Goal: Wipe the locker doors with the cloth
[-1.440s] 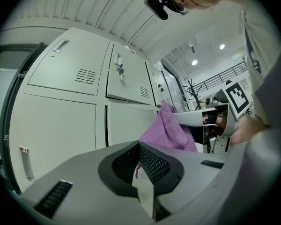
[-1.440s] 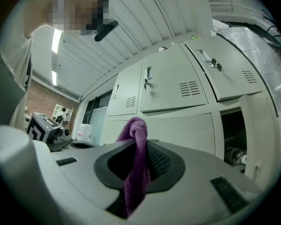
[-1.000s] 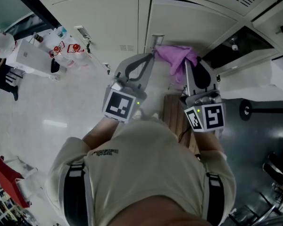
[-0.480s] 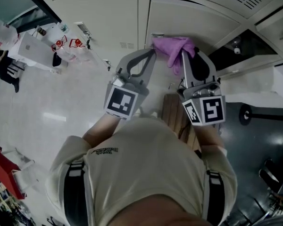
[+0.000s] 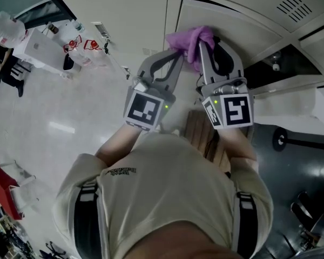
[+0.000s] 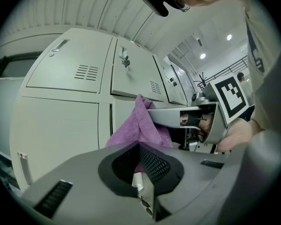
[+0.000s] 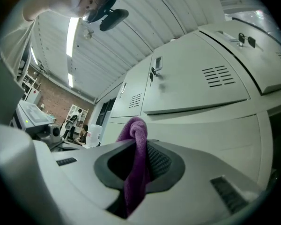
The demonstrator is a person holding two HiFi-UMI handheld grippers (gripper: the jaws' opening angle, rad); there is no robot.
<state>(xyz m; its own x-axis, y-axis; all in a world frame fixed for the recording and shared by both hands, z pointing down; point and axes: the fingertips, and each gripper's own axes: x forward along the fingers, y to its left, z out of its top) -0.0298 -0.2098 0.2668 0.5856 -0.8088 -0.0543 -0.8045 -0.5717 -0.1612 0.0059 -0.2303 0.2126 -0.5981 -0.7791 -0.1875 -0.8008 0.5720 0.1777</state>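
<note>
A purple cloth is bunched against the cream locker doors near the seam between two doors. My right gripper is shut on the cloth; in the right gripper view the cloth hangs pinched between the jaws of the right gripper. My left gripper sits just left of the cloth, its jaws closed to a point with nothing in them. In the left gripper view the left gripper points at the cloth, which lies against the locker front.
A dark open compartment lies to the right of the doors. A wooden slatted stool stands below the grippers. Water bottles and boxes sit at the left, and a red object at lower left.
Both grippers have moved up toward the lockers, the right one carrying the purple cloth higher along the door seam.
</note>
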